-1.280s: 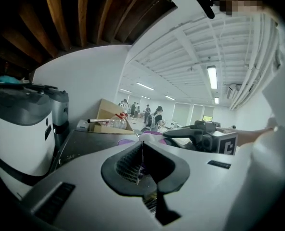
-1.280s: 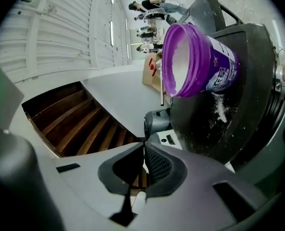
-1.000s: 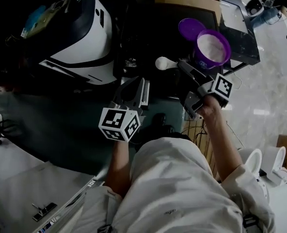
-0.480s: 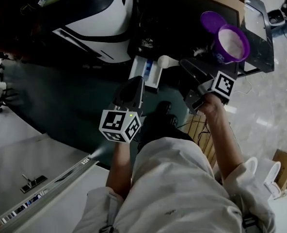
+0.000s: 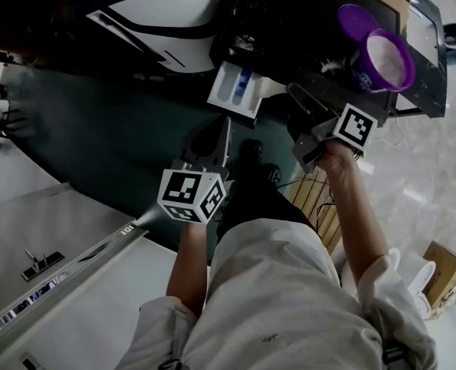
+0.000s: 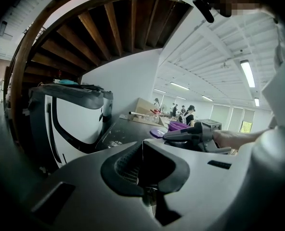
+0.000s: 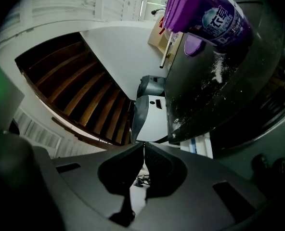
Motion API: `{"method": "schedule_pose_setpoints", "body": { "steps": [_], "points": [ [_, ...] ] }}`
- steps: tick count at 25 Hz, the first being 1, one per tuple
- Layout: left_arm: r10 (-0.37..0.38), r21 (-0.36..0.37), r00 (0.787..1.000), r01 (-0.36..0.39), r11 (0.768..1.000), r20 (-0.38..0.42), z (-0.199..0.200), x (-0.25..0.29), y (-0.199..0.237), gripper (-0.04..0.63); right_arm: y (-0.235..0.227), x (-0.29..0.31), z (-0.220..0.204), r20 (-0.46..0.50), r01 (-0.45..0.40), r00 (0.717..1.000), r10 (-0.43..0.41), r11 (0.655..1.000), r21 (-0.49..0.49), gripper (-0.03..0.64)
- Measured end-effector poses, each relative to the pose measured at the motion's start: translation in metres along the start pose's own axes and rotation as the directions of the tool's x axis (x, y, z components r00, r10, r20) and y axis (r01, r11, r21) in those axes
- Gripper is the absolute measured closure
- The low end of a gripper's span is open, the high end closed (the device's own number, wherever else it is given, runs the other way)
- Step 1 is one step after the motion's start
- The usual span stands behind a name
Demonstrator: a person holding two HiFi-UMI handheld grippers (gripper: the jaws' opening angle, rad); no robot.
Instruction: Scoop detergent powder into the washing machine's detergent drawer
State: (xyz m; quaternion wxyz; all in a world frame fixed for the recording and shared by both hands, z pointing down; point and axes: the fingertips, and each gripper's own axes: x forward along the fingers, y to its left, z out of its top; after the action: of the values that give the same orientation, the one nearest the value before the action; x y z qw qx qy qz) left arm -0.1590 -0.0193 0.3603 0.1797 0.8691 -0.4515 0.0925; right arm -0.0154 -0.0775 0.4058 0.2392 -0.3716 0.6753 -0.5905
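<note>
Right gripper (image 5: 292, 92): jaws drawn narrow, closed on the handle of the white scoop (image 5: 269, 89). Its own view shows only a thin pale sliver between the pads.
Left gripper (image 5: 223, 124): jaws pressed together with nothing between them.
Detergent drawer (image 5: 229, 91): pulled out of the washing machine (image 5: 174, 10). It lies straight ahead of the left gripper's tips, with a short gap between, and just to the left of the scoop's bowl.
Edges near the right gripper: the front edge of the dark counter (image 5: 305, 29) runs close above and ahead of the tips. The drawer's right wall is just beside the scoop, and I cannot tell whether they touch.
Open room: bare green floor (image 5: 112, 129) spreads wide to the left of the left gripper. A dark open gap separates the two grippers, which sit apart and are roughly level.
Detergent tub (image 5: 387, 62): purple and open-topped, filled with white powder. It stands on the counter ahead and to the right of the right gripper, with its purple lid (image 5: 357, 18) lying flat just beyond it.
Spilled powder (image 7: 214, 76): white specks scattered on the counter beneath the tub.
Drawer's look: a white tray with a blue insert in one compartment. Whether powder lies in it cannot be made out.
Change from a second ago: then the scoop hung in open air in front of the tub and no drawer showed. Half a second ago the drawer was already out with the scoop at its right side, as it is here. The left gripper keeps its place and its closed jaws.
</note>
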Motion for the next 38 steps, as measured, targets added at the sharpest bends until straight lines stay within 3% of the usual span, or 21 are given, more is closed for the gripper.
{"method": "schedule_pose_setpoints", "body": {
  "steps": [17, 28, 38],
  "points": [
    [0.062, -0.063, 0.997, -0.064, 0.996, -0.039, -0.037, 0.005, 0.034, 0.575, -0.054, 0.031, -0.017, -0.043, 0.096, 0.993, -0.105, 0.978, -0.186, 0.607],
    [0.094, -0.088, 0.993, -0.100, 0.991, -0.074, -0.062, 0.019, 0.068, 0.575, -0.091, 0.056, -0.033, -0.111, 0.136, 0.976, -0.189, 0.920, -0.368, 0.607],
    [0.067, -0.105, 0.994, -0.076, 0.992, -0.083, -0.078, 0.037, 0.082, 0.575, -0.116, 0.071, -0.048, -0.148, 0.143, 0.956, -0.253, 0.844, -0.517, 0.606]
  ]
}}
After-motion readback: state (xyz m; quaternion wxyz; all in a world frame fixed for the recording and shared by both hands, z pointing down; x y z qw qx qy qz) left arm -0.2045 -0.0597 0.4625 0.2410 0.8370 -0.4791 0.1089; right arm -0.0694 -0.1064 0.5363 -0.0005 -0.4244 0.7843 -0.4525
